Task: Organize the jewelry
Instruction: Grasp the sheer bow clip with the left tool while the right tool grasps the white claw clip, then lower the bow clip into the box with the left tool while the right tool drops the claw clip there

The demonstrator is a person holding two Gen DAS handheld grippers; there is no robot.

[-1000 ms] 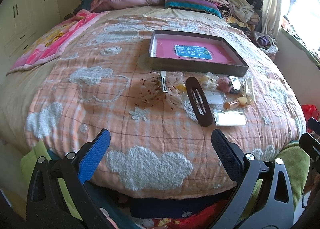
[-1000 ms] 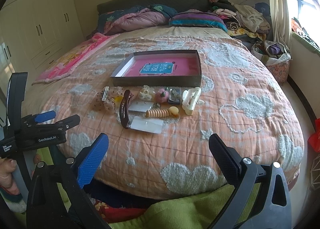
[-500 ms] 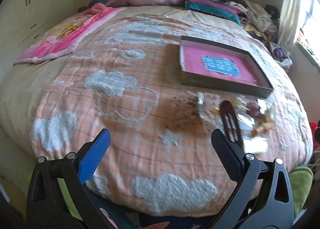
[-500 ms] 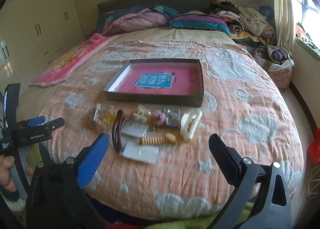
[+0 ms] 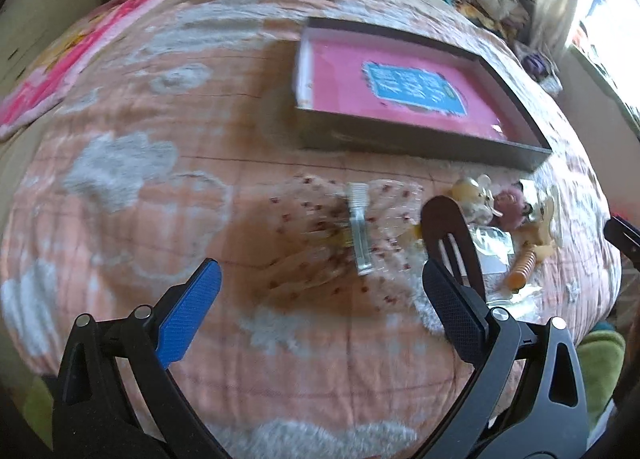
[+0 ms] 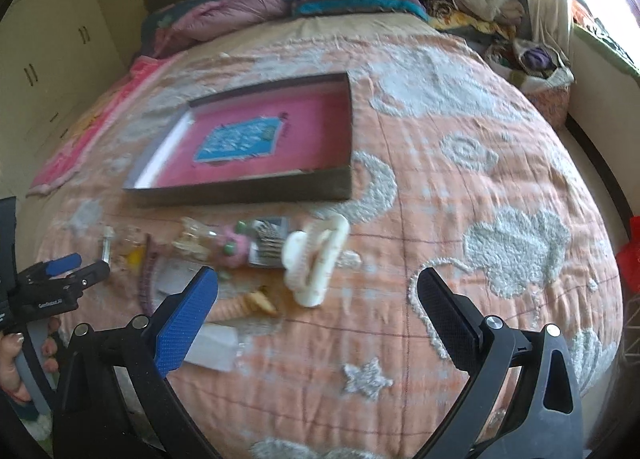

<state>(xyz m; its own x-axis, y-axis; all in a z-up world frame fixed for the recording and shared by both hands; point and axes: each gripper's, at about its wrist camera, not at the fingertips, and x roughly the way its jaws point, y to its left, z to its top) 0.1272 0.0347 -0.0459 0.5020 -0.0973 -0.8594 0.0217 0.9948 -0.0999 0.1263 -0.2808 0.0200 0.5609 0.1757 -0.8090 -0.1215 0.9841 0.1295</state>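
Both tongs hang wide and hold nothing. Just ahead of the left tongs (image 5: pixel 320 279) lies a sheer spotted bow (image 5: pixel 352 227) with a metal clip (blurred). Ahead of the right tongs (image 6: pixel 318 287), toward their blue finger, lies a cream claw clip (image 6: pixel 316 259); the pink-lined tray (image 6: pixel 256 147) sits beyond.

left hand-held gripper (image 5: pixel 320 283) in black plastic, one blue textured finger pad (image 5: pixel 188 315), one black pad, silver screw heads on the arms, right hand-held gripper (image 6: pixel 318 289) the same build, bare-skinned hand (image 6: pixel 16 355) with pale painted nails, white lettering on the black body
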